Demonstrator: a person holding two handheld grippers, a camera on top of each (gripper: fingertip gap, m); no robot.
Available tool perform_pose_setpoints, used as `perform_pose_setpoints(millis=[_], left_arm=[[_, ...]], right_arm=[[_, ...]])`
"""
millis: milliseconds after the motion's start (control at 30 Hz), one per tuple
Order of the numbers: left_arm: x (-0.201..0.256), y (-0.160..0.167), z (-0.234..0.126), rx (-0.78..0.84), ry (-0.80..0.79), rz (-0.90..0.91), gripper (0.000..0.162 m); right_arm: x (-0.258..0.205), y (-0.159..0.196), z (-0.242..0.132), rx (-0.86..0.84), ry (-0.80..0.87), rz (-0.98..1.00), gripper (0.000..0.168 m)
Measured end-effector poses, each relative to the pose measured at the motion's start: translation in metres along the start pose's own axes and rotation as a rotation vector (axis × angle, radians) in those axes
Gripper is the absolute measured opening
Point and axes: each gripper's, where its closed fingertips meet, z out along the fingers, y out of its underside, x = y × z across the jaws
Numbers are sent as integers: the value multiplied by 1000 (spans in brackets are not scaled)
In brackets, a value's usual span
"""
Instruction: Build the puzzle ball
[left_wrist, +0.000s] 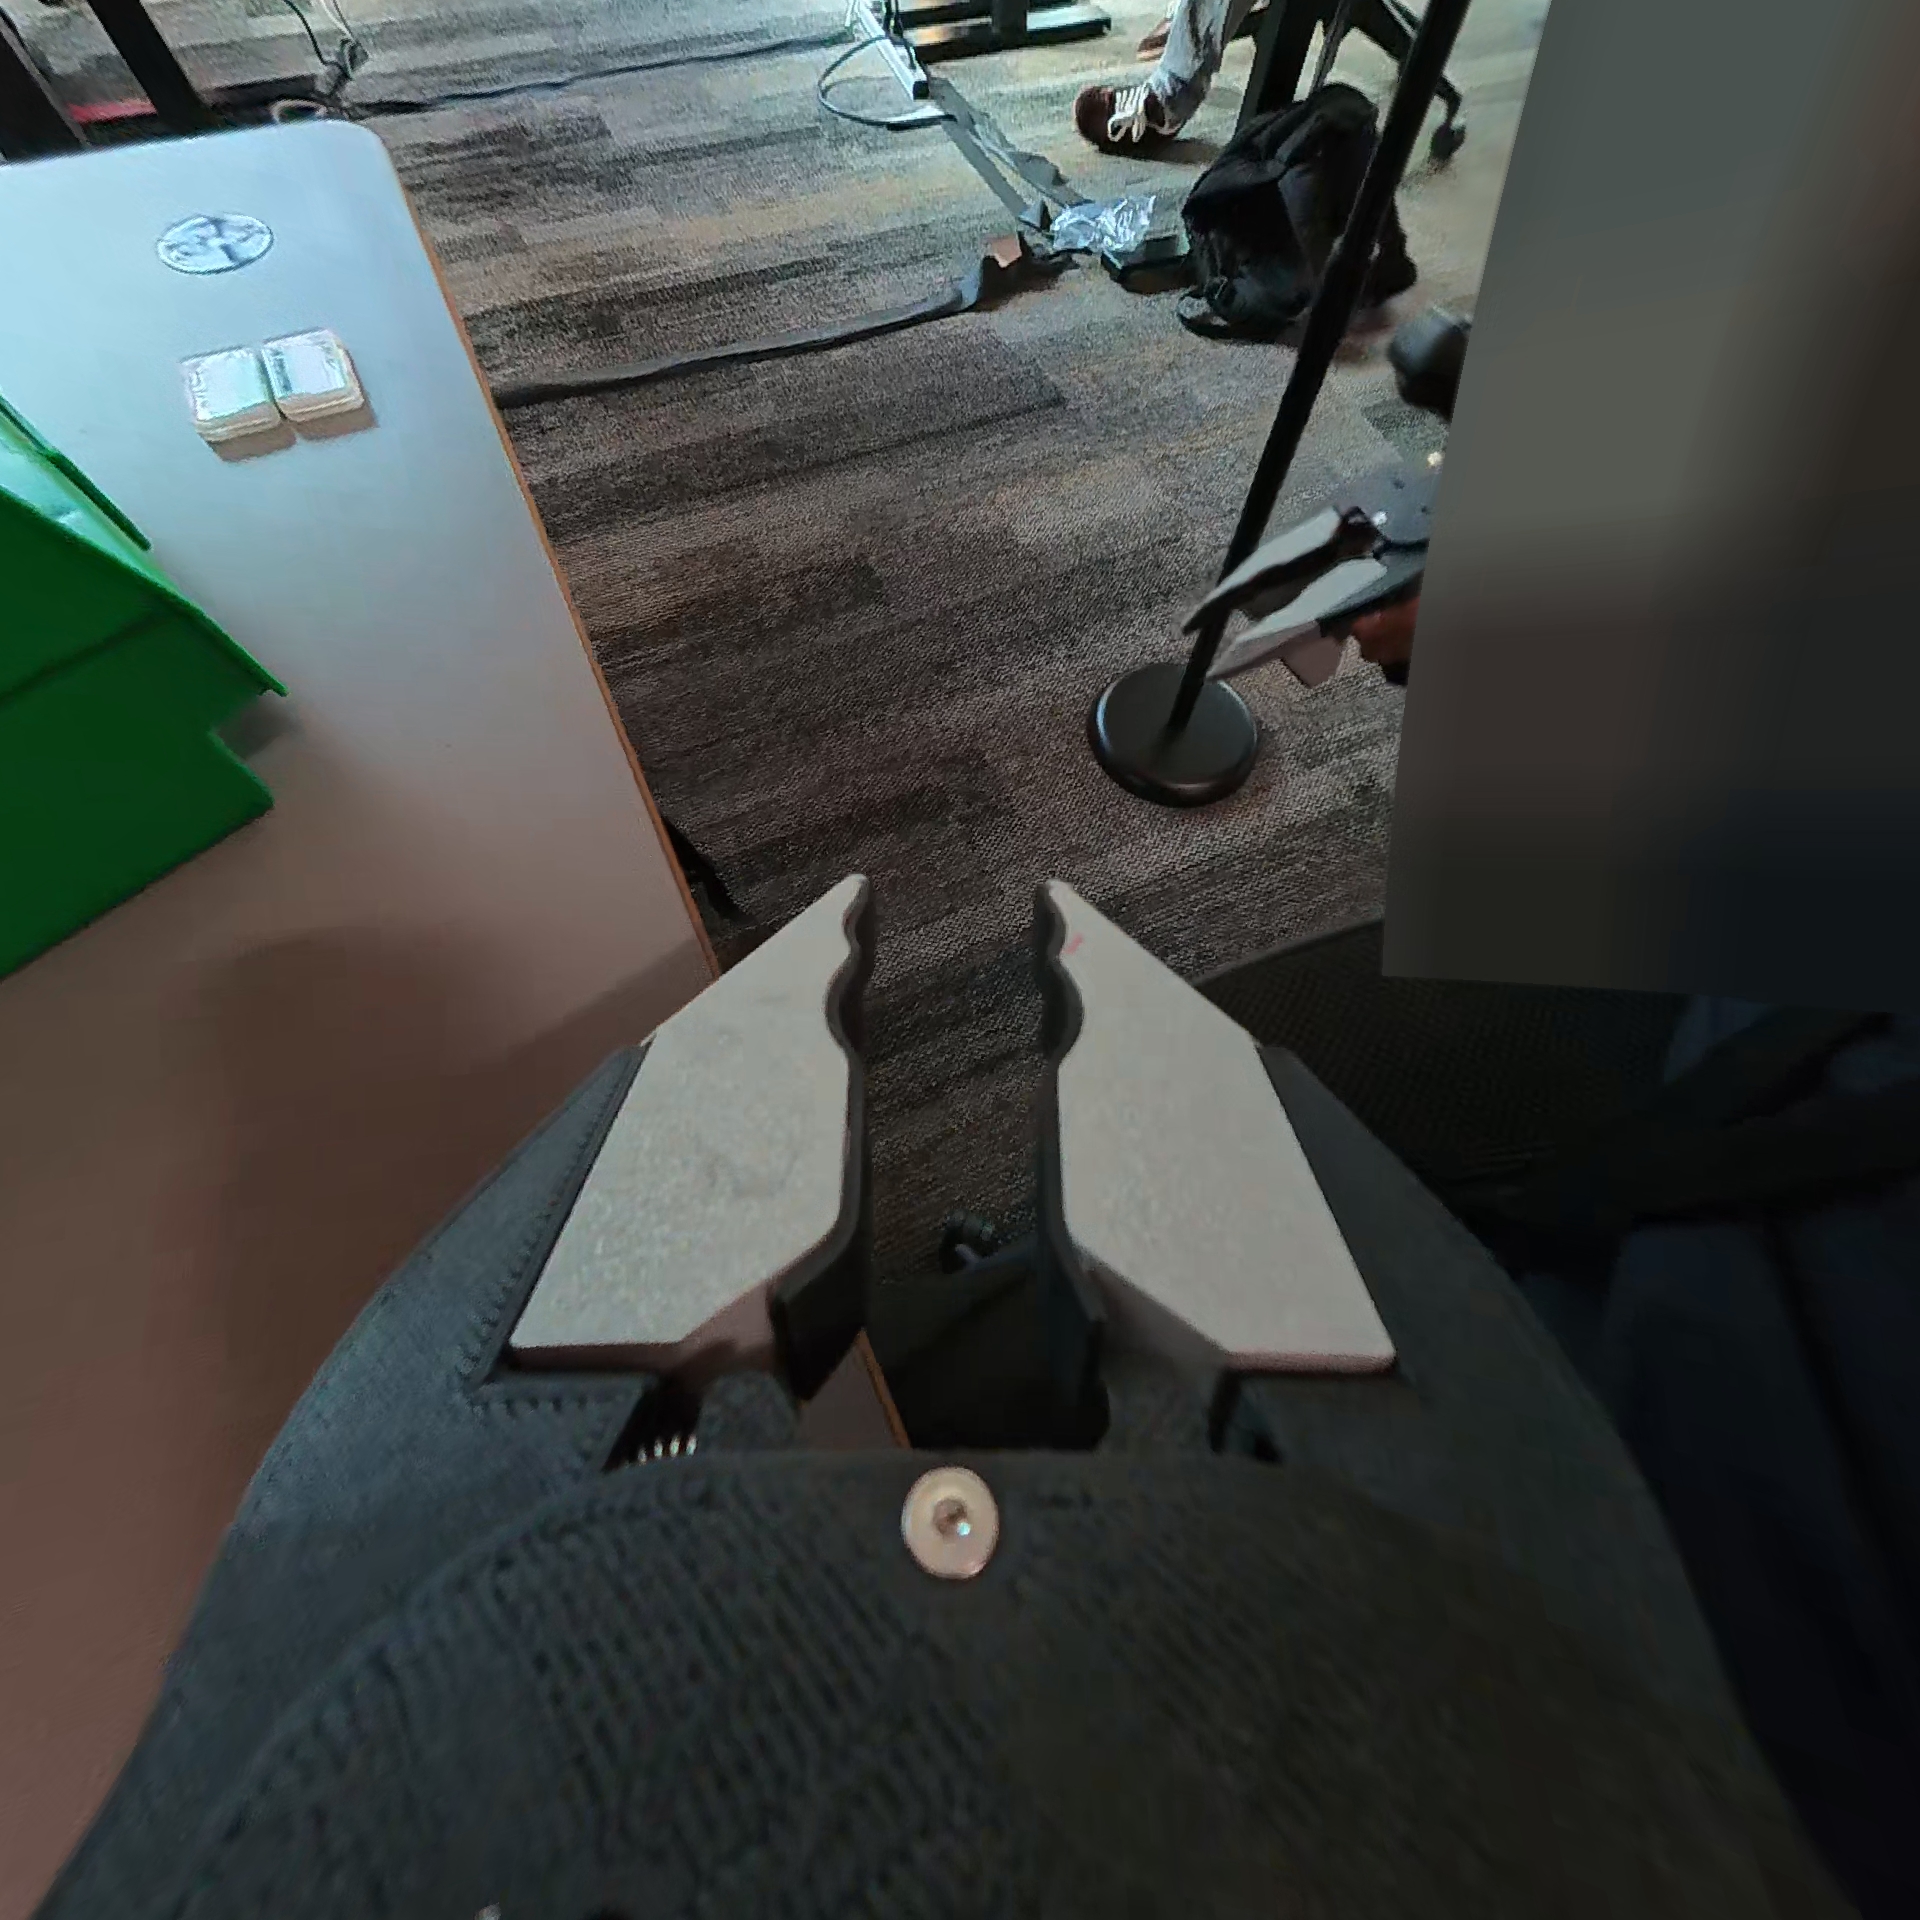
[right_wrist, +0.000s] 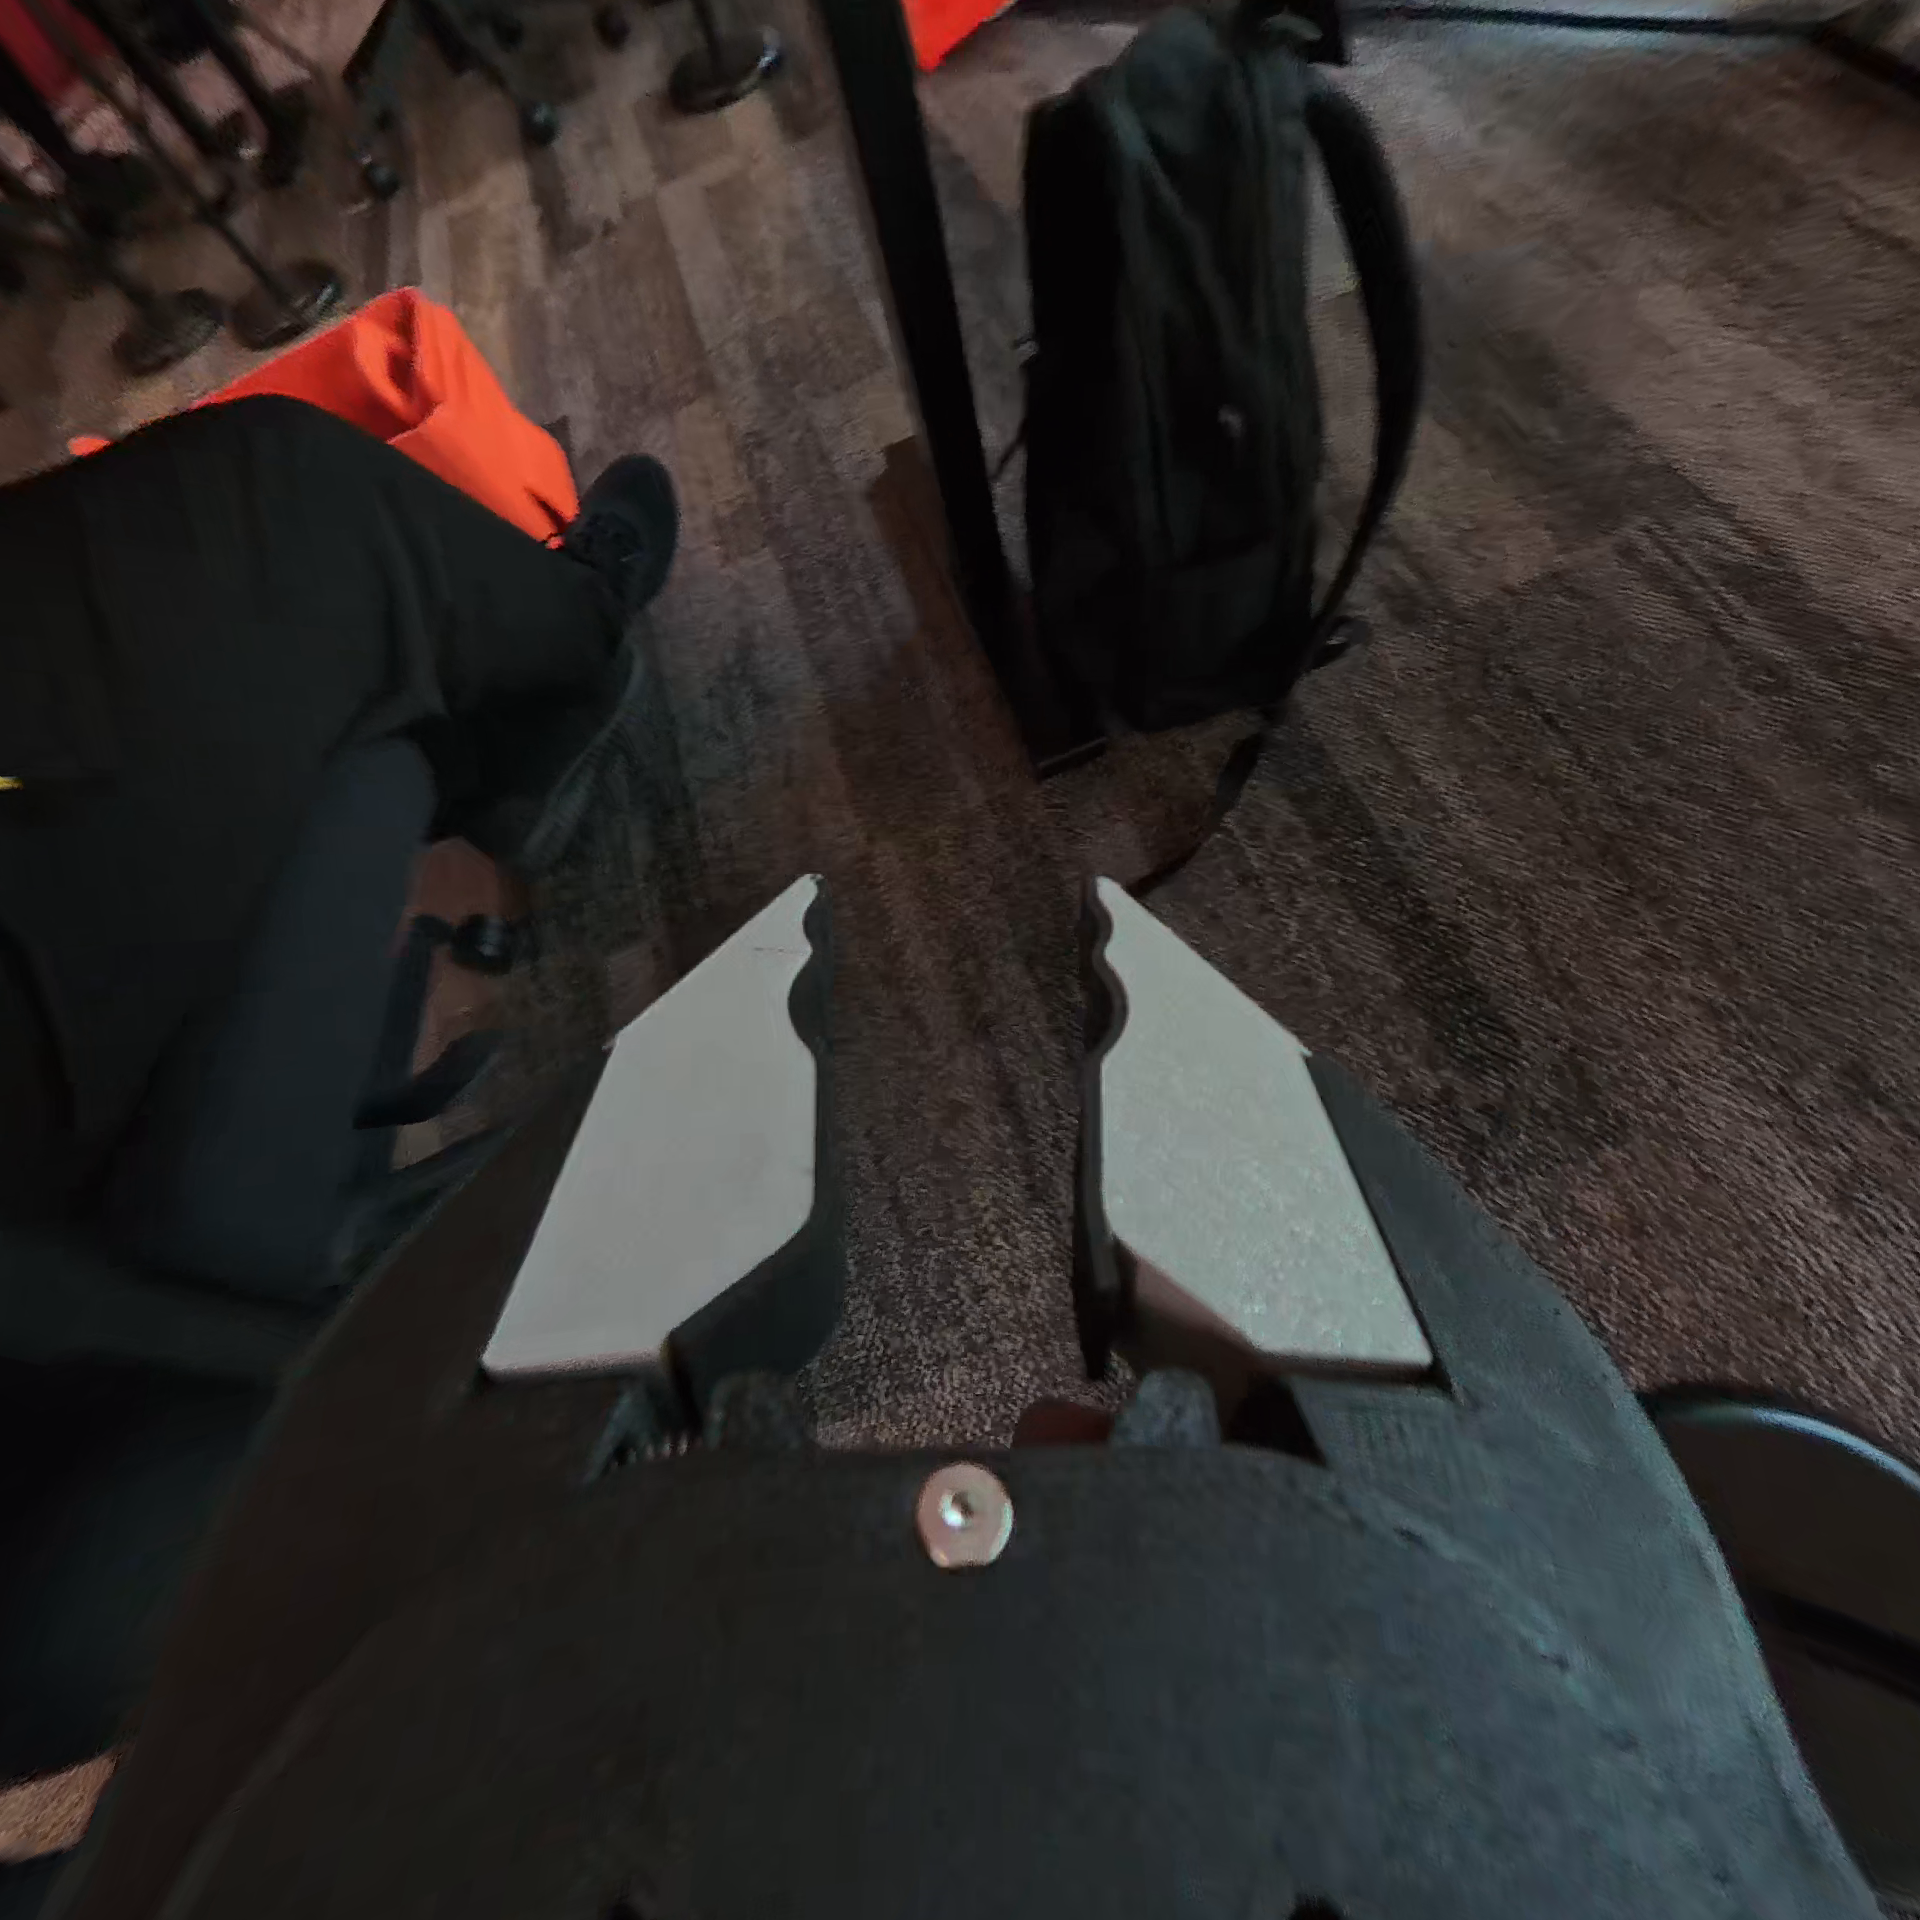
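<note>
No puzzle ball or puzzle piece shows in either view. My left gripper (left_wrist: 954, 904) is open and empty, held over the right edge of a pale table (left_wrist: 343, 790) and pointing out over the carpet. My right gripper (right_wrist: 954, 902) is open and empty, held low over the carpet away from the table. The right gripper also shows in the left wrist view (left_wrist: 1236, 608), far off at the right, beside a large blurred patch.
A green bin (left_wrist: 94, 727) stands on the table at the left, with two small white pads (left_wrist: 278, 387) behind it. A black stand base (left_wrist: 1174, 732) sits on the carpet. A black backpack (right_wrist: 1195, 395), a table leg (right_wrist: 925, 364), an orange bag (right_wrist: 436, 405) and a person's legs (right_wrist: 260, 644) are near the right gripper. Spacing between my two grippers at the tips: around 40 cm.
</note>
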Motion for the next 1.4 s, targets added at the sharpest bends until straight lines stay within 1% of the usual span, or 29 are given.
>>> perform_pose_setpoints(millis=[167,333,400,500,600,700,733,767,800,833,867,900,933,967,1033,1100,1167,1300,1333,1400], left_arm=[[-9,-6,6,11,8,-5,26],[-11,-13,0,78,12,-14,23],[-13,-17,-4,112,18,-39,23],[-15,-21,-9,153,26,-58,25],[-17,-22,-12,172,-20,-34,31],[-16,-21,-11,155,-76,25,30],[-15,-19,-8,135,-82,41,31],[-14,-16,-5,112,-80,52,31],[-13,-14,-3,93,-73,59,31],[-12,-13,-1,82,-66,61,31],[-11,-13,-1,80,-59,58,31],[-11,-14,-2,85,-52,51,31],[-12,-15,-2,92,-48,40,31],[-13,-15,-3,99,-43,28,30],[-14,-15,-3,99,-27,4,29],[-15,-14,-1,85,-17,-4,28],[-17,-13,3,65,-19,4,28],[-16,-9,10,17,-21,36,28],[-16,-9,10,14,-26,44,28],[-16,-10,9,26,-38,54,28]], right_arm=[[21,46,-13,2,99,55,45],[17,75,-28,-17,102,98,45],[11,78,-27,-4,74,126,45],[-5,70,-17,34,1,143,45],[-23,60,-8,41,-51,88,48],[-43,59,-9,10,-80,18,54],[-54,55,-12,45,-122,32,54],[-71,52,-16,93,-202,64,53],[-91,52,-23,130,-309,97,51],[-110,56,-29,146,-413,120,45],[-125,64,-32,139,-485,132,37],[-139,75,-33,124,-540,131,36],[-156,84,-36,109,-609,120,44],[-178,93,-41,92,-702,96,42],[-222,107,-57,92,-894,33,20],[-258,127,-71,85,-1028,-20,0],[-275,152,-72,46,-1029,-69,0],[-296,177,-73,9,-1018,-180,0],[-300,186,-70,-27,-1012,-232,0],[-315,204,-68,-118,-1054,-317,0]])
